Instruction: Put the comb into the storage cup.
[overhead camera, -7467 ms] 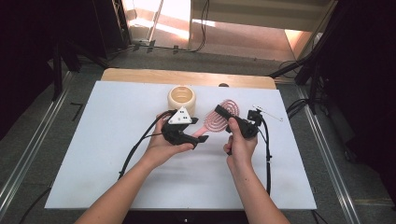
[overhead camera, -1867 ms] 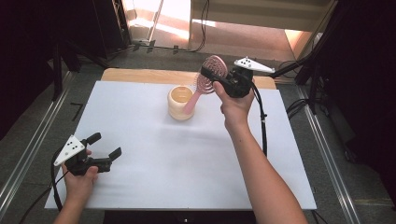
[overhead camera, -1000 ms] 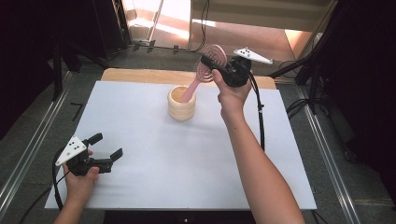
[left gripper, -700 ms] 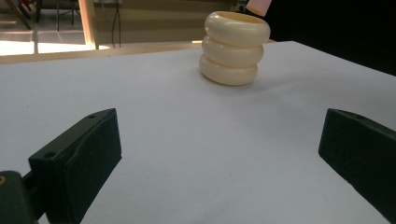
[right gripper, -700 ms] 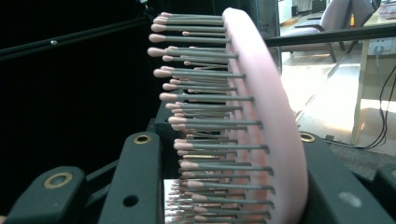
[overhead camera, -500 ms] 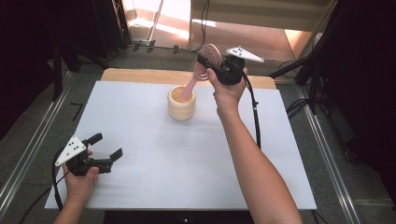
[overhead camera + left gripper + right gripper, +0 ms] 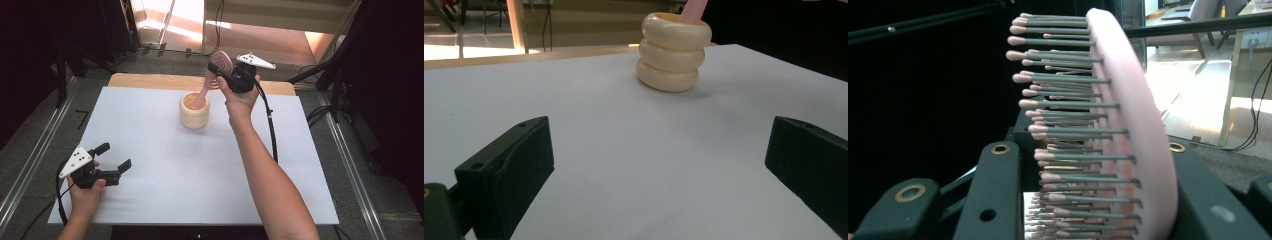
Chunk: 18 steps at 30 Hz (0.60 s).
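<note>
Right tongs (image 7: 218,74) clenched on pink hairbrush (image 7: 216,70) head, far side of counter (image 7: 200,165); handle tip dips into cream ringed cup (image 7: 194,110). Left tongs (image 7: 111,157) released, empty, resting near left corner, well apart from cup.

The cup (image 7: 194,110) stands on the table (image 7: 200,175) near the middle of its far edge. The hairbrush (image 7: 209,80) leans with its handle inside the cup, head above it. The left gripper (image 7: 111,157) rests at the near left corner.
</note>
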{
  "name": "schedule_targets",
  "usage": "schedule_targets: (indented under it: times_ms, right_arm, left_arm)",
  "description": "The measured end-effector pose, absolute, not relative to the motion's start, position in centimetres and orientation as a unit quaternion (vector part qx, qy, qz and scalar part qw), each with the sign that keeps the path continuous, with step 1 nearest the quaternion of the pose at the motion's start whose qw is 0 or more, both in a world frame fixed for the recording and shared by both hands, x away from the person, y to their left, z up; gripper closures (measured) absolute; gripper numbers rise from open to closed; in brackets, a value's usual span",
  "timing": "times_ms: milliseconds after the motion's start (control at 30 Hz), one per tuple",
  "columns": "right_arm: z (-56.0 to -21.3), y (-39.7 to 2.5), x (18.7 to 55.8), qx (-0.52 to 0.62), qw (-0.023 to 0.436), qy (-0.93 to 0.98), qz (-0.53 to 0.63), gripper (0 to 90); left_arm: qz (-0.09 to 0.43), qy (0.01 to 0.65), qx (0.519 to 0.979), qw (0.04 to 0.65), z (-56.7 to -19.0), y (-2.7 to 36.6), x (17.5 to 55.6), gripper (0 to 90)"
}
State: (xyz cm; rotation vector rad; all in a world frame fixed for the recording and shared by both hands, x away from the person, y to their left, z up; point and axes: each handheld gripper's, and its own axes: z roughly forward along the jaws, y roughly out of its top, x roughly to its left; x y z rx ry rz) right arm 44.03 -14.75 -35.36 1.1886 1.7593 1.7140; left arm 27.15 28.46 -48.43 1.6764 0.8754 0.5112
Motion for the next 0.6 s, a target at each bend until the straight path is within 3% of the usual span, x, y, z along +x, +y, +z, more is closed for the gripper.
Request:
schedule_targets:
  times_ms: [600]
  right_arm:
    - [-38.6, -13.2, 44.7, 0.439, 0.193, 0.642, 0.598, 60.7]
  left_arm:
    - [0.216, 0.366, 0.712, 0.559, -48.4, 28.4, 27.1, 0.0]
